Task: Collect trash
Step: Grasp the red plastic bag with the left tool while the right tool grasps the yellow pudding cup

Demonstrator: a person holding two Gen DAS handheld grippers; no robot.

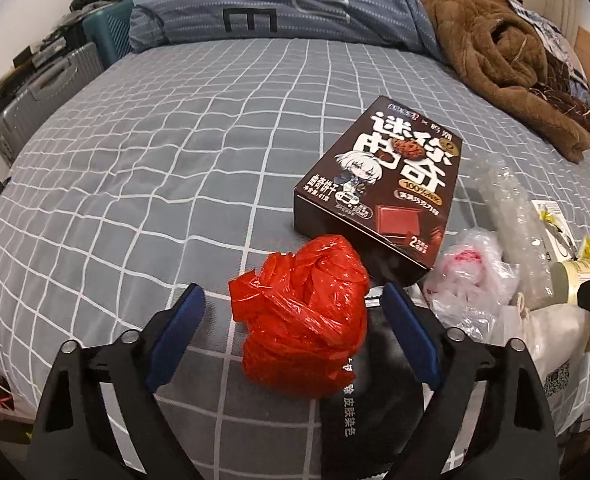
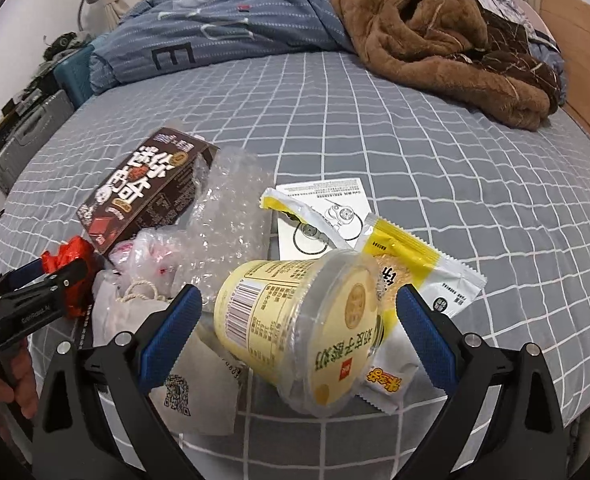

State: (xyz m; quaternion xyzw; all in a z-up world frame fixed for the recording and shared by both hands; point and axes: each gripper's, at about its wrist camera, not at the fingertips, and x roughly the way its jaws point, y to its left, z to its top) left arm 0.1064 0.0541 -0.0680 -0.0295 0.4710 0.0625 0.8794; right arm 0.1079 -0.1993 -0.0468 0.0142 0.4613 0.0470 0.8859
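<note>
A crumpled red plastic bag lies on the grey checked bed sheet, resting partly on a black bag. My left gripper is open, with the red bag between its blue pads but clear of both. In the right wrist view a yellow lidded cup lies on its side between the open pads of my right gripper, which do not touch it. A brown cookie box, a white plastic bag, bubble wrap and a yellow wrapper lie close by.
A white leaflet and a grey pouch with a QR code lie among the litter. A blue quilt and a brown blanket are heaped at the far end. Suitcases stand left of the bed. A hand holds the left gripper.
</note>
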